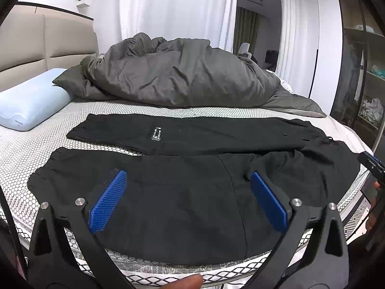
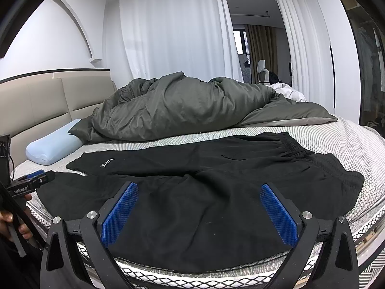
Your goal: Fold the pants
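My black pants (image 1: 192, 192) lie lengthwise left-to-right on the bed (image 1: 168, 107), waistband right (nearer my right gripper (image 2: 199, 212)); both jaws apart, left gripper (image 1: 187, 197) too.

Bedroom interior. Bed (image 2: 356, 142) with white honeycomb-pattern mattress cover and beige padded headboard (image 2: 48, 101). Grey duvet (image 2: 182, 106) bunched at the far side; light-blue pillow (image 1: 31, 106) near the headboard. White curtains (image 2: 168, 29) cover the rear wall. Glass-fronted wardrobe (image 1: 368, 77) stands at right.
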Demonstrator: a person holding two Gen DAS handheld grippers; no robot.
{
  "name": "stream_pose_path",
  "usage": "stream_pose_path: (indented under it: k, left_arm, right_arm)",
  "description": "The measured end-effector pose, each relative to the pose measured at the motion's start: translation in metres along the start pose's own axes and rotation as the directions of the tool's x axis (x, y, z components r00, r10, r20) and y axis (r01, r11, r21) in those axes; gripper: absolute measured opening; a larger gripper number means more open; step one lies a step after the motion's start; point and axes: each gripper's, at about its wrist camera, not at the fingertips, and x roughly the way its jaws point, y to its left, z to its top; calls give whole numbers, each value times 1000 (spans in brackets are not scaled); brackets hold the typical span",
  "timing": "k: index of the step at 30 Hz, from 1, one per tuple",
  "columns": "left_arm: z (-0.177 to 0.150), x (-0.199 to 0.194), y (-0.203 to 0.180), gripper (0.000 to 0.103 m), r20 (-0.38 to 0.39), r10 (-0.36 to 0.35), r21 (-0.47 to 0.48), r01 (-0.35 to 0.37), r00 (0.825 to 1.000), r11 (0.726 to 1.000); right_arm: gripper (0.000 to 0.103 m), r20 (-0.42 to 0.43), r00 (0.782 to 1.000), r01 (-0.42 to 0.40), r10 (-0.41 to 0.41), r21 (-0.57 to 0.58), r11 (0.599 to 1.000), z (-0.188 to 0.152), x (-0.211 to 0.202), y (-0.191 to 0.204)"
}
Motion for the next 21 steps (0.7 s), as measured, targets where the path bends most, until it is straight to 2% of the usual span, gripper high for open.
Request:
stream_pose_path:
  k: [21]
  left_arm:
    - [1,6,2,102,-13,21,1,-21,1000,1000]
  right_arm:
    - [103,-4,1000,0,0,-8,1000,1,0,2]
